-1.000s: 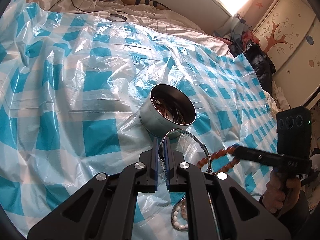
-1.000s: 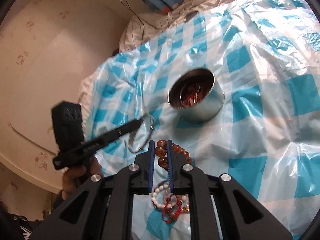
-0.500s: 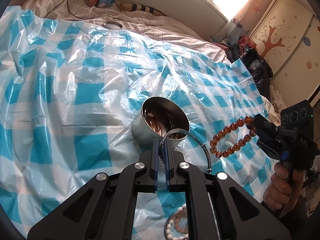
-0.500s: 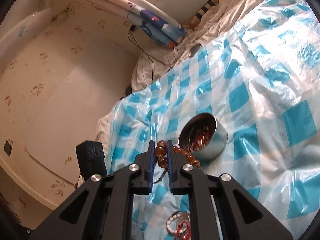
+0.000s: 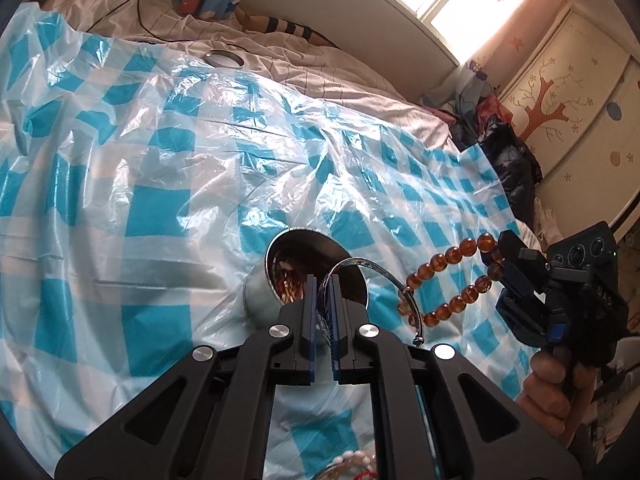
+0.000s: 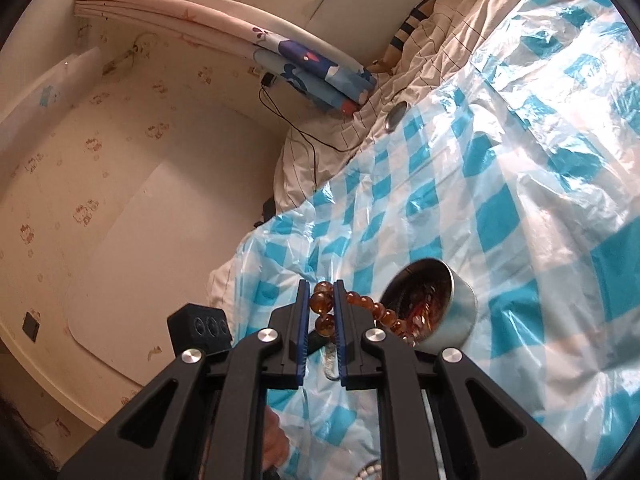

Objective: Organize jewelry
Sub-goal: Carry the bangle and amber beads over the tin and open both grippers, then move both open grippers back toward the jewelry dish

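Crinkly blue-checked plastic sheet (image 5: 160,208) is covering bed | round steel tin (image 5: 260,292) is standing upright | left gripper (image 5: 324,284) is clamping thin metal bangle (image 5: 376,276) edge-on | right gripper (image 6: 322,296) is pinching glossy amber bead bracelet (image 6: 372,308), loop drooping tinward.

Silver bangle (image 5: 370,276) between left fingers (image 5: 310,304)

I am looking along the left gripper (image 5: 323,286); the tin (image 5: 276,276) is sitting on the plastic sheet (image 5: 160,184) just ahead of its fingertips, with jewelry lying inside it; the bangle (image 5: 374,270) is arching from between those fingers to the right, above the tin's rim; the bead bracelet (image 5: 448,280) is hanging right of the bangle, from the right gripper (image 5: 506,264); a small round lid (image 5: 224,57) is lying on the bedding far behind the tin; more beads (image 5: 352,462) are lying on the sheet beneath the left gripper.
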